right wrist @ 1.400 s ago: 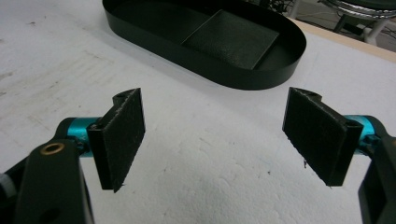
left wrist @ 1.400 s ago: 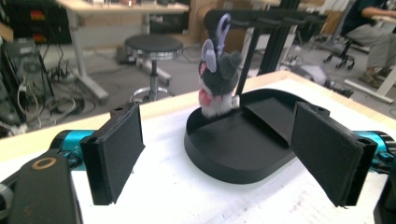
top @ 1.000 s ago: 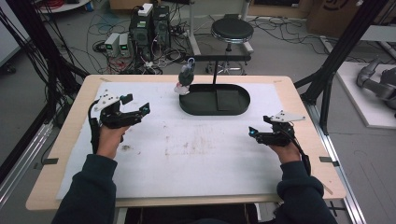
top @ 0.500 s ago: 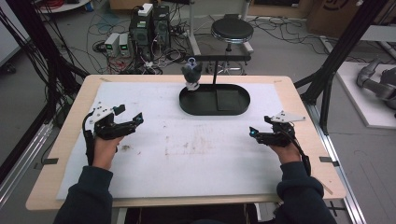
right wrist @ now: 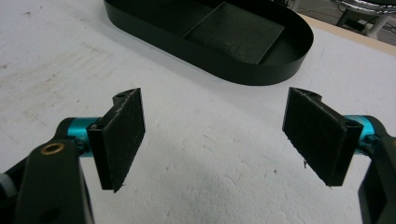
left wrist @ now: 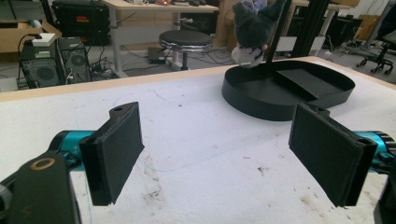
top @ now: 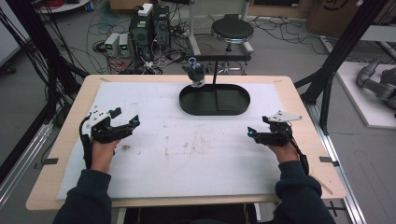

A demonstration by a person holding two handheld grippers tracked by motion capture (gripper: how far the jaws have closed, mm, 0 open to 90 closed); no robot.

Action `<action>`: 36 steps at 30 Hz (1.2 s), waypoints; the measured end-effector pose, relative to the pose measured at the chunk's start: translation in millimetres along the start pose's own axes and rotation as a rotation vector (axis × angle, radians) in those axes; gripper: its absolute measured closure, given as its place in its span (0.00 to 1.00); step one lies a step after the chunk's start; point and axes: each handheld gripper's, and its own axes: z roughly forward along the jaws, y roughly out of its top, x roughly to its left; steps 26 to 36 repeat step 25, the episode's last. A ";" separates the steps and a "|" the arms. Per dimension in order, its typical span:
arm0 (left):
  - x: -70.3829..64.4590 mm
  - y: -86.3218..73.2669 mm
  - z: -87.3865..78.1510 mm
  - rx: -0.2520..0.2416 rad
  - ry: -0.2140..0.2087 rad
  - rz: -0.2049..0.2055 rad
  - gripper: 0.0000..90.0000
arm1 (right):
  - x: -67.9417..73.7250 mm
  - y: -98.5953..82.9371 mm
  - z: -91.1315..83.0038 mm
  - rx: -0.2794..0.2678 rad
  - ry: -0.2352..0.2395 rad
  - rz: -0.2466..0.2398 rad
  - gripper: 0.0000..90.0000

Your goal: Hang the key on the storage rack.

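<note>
Plush toy (top: 196, 74): hangs at upper centre, over the black oval tray's (top: 212, 110) far rim.
Left claw (top: 125, 126): jaws wide, nothing held, left of frame above the white desk (top: 196, 154).
Right claw (top: 254, 132): jaws wide, nothing held, right of frame.

White mat (top: 196, 154) bare between grippers; black tray (top: 214, 100) and stand with hanging plush toy (top: 196, 74) obstruct far centre.

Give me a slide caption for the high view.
Both open grippers, left gripper and right gripper, rest on the white mat before a black oval tray.
</note>
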 end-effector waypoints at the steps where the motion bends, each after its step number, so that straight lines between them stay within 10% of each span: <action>1: -0.2 -0.1 0.3 0.002 -0.001 0.000 0.19 | -0.1 -0.2 0.1 0.001 -0.001 0.000 0.24; 36: 4.2 -4.4 -1.2 0.011 0.011 -0.020 0.19 | -4.9 -1.7 -0.7 -0.004 -0.010 0.012 0.24</action>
